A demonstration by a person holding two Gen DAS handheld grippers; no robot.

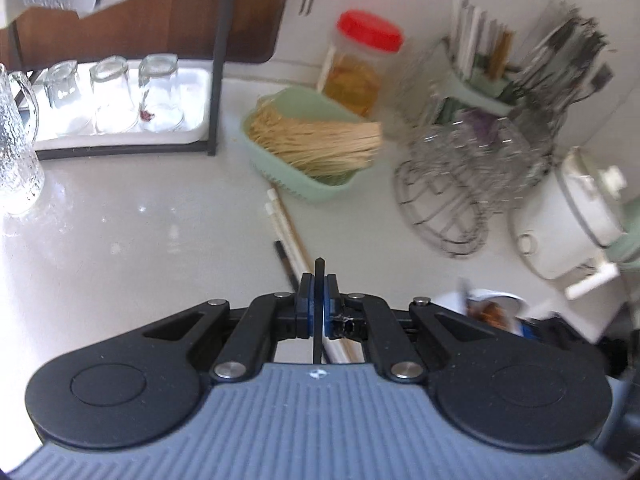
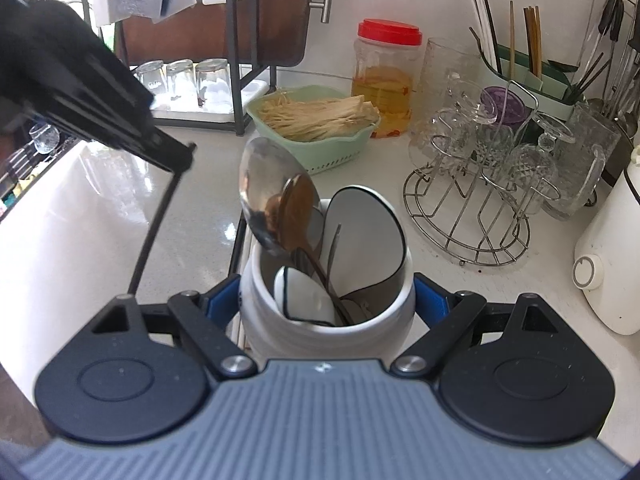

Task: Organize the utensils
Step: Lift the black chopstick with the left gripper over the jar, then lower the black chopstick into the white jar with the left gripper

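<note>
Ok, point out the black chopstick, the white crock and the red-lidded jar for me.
black chopstick [image 1: 319, 308], left wrist view, on its shaft between the pads.
white crock [image 2: 320, 334], right wrist view, on its front wall.
red-lidded jar [image 2: 389, 33], right wrist view, on the lid.

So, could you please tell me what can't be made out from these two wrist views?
- Left wrist view: the chopstick holder and glass rack are motion-blurred; what stands in them is unclear.
- Left wrist view: the black chopstick in the left gripper has its lower end hidden behind the gripper body.
- Right wrist view: the white jar in the right gripper hides its own base and the utensil handles inside.
</note>
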